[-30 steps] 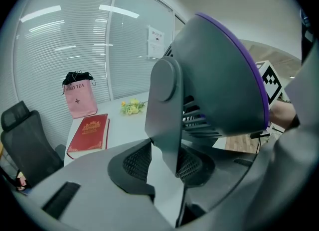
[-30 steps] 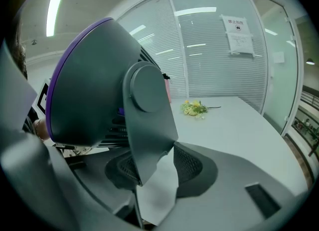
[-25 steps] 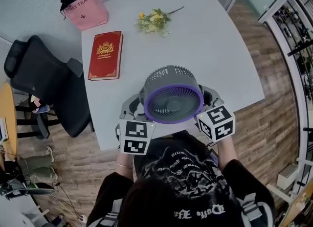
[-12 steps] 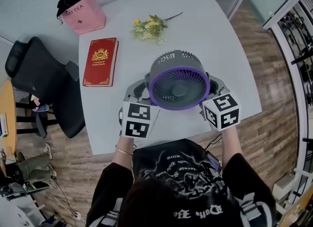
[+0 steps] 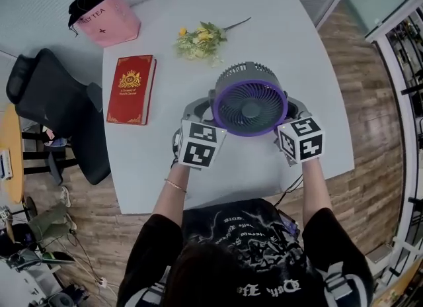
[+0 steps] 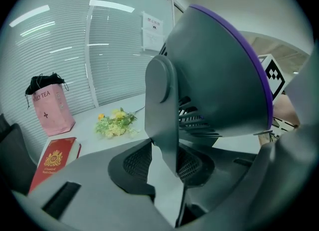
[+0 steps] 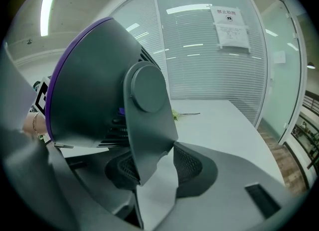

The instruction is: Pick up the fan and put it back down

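Fan (image 5: 250,98) sits between my two grippers, above the near half of the white table (image 5: 284,28), its purple-ringed grille tilted up toward the head camera. I cannot tell whether its foot touches the tabletop, because the fan body hides it.

My left gripper (image 6: 167,163) is clamped on the grey side arm (image 6: 162,110) that carries the fan head. Its ribbed pads press that arm from both sides, and the fan's rounded back fills the upper right of that view. In the head view this gripper (image 5: 193,115) comes in at the fan's left edge, its marker cube just below.

My right gripper (image 7: 154,170) grips the matching arm (image 7: 147,120) on the other side in the same way, the flat strut pinched between its pads. From above it (image 5: 294,110) lies against the fan's right edge.

Beyond the fan lie some flowers (image 5: 198,40), yellow and green, their stem pointing to the far right. A red book (image 5: 130,89) lies flat to the left, well apart from the fan. A pink bag (image 5: 102,16) stands at the far left corner. A black chair (image 5: 53,110) is off the table's left side, on the wooden floor.
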Motion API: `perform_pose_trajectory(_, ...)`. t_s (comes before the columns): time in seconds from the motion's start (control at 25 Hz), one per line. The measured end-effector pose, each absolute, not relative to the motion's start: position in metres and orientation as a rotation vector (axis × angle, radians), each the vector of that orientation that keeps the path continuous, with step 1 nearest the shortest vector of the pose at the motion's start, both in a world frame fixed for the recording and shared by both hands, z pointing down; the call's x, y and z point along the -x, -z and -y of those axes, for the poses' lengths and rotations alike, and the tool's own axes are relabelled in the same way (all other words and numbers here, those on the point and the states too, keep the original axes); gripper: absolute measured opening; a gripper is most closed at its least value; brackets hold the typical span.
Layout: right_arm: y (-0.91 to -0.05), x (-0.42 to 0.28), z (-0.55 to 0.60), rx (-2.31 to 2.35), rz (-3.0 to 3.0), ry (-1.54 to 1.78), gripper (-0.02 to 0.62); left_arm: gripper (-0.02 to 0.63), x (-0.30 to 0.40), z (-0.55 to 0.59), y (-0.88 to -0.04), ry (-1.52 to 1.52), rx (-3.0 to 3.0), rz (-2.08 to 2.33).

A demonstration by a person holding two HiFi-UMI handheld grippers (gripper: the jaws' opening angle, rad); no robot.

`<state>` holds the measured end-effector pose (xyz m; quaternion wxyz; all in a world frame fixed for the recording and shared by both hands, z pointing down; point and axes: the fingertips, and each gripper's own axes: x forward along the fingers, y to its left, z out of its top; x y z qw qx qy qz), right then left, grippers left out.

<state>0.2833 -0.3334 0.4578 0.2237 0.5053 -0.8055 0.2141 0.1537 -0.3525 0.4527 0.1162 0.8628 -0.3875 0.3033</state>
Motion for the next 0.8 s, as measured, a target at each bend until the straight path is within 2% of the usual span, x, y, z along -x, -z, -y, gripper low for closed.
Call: perform_pose_trajectory(0.8,-0.563,-0.322,0.444,-1.346,2.184,-0.710,0.154,0.124,-0.192,0.460,-0.560,-0.978,-2.414,1.064)
